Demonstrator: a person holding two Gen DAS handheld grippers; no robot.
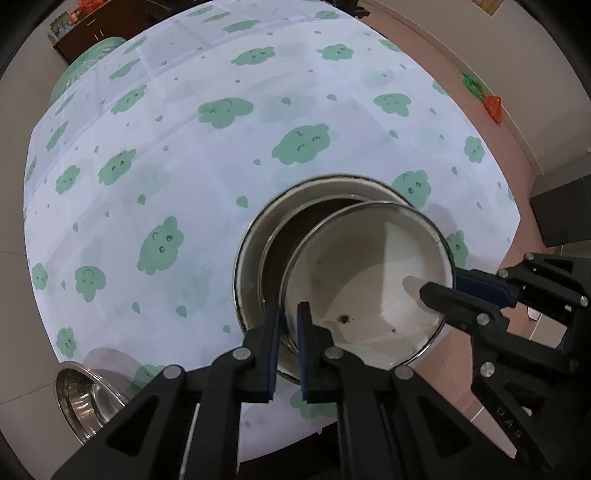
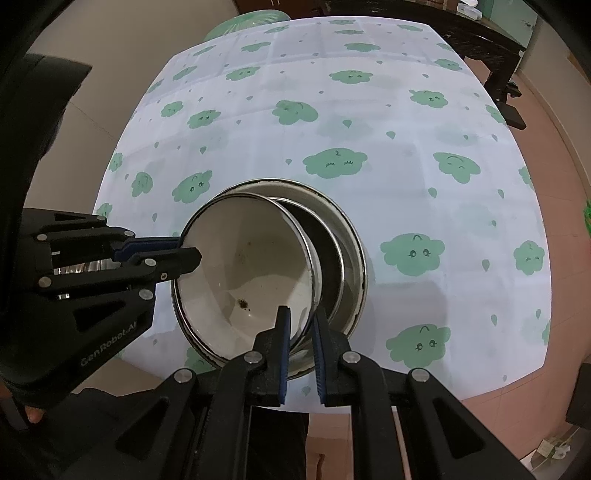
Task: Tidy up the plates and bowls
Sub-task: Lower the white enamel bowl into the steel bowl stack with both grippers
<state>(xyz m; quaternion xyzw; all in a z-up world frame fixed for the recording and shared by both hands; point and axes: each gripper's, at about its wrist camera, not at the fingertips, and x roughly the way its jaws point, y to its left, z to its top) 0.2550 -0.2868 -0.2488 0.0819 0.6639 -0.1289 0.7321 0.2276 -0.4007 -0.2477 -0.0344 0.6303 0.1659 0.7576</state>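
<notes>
Left wrist view. The table carries a white cloth (image 1: 207, 177) printed with green cloud faces and drops; fold creases show across it. Near its front edge sits a stack of three dishes: a large outer bowl (image 1: 255, 236), a dark middle dish (image 1: 295, 236) inside it, and a white top bowl (image 1: 369, 273) lying tilted, its near rim raised. The top bowl's inside bears brown specks. The left gripper (image 1: 288, 332) has its fingers nearly closed on the near rim of the top bowl, one pad inside, one outside. The right gripper (image 1: 439, 288) enters from the right, pinching the same rim on the far right side. A steel bowl (image 1: 88, 395) stands at the table's lower left corner, apart from the stack. Beyond the cloth: pinkish floor tiles (image 1: 491, 155), a pale wall, an orange and green toy (image 1: 487, 99) by the skirting, a dark cabinet (image 1: 92, 33) at upper left.

Right wrist view. The same stack sits near the front edge of the cloth (image 2: 406, 122). The right gripper (image 2: 301, 328) grips the top bowl's (image 2: 251, 258) near right rim, fingers narrowly parted around it. The left gripper (image 2: 184, 247) holds the left rim. The outer bowl (image 2: 354, 243) and middle dish (image 2: 325, 236) show behind. A dark wooden bench (image 2: 480, 40) stands at upper right on pink floor (image 2: 561, 177).
</notes>
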